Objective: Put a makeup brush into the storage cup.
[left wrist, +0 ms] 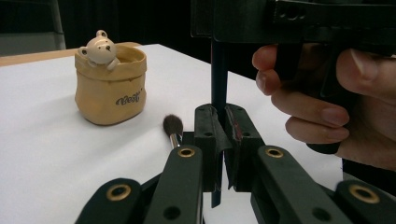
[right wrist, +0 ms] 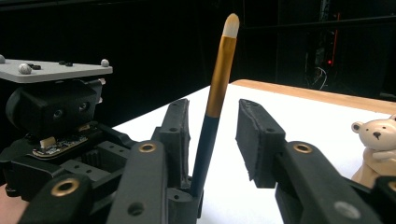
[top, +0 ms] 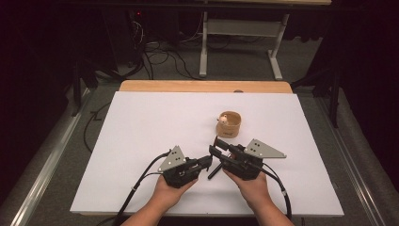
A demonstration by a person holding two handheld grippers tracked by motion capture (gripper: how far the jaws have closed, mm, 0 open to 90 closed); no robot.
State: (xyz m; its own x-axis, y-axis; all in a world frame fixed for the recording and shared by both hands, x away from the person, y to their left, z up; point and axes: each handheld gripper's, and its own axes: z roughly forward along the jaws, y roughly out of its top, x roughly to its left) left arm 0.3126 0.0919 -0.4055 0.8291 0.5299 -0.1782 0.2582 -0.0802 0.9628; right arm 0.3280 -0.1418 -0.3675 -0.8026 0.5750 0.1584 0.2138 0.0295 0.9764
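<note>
White board [top: 141, 141] on the table, dark room behind; bear pot [top: 228, 124] stands past both grippers, nothing in it yet. Left gripper [left wrist: 220, 128] clamped on the brush handle [right wrist: 212, 116]; right gripper [right wrist: 212, 140] jaws apart around it, not pressing. Likely a handover underway; potting the brush remains.

The brush [right wrist: 219, 79] has its lower end hidden behind the gripper [right wrist: 212, 140] and its bristles unseen. The bear pot [right wrist: 376, 149] is cut off by the right edge.
</note>
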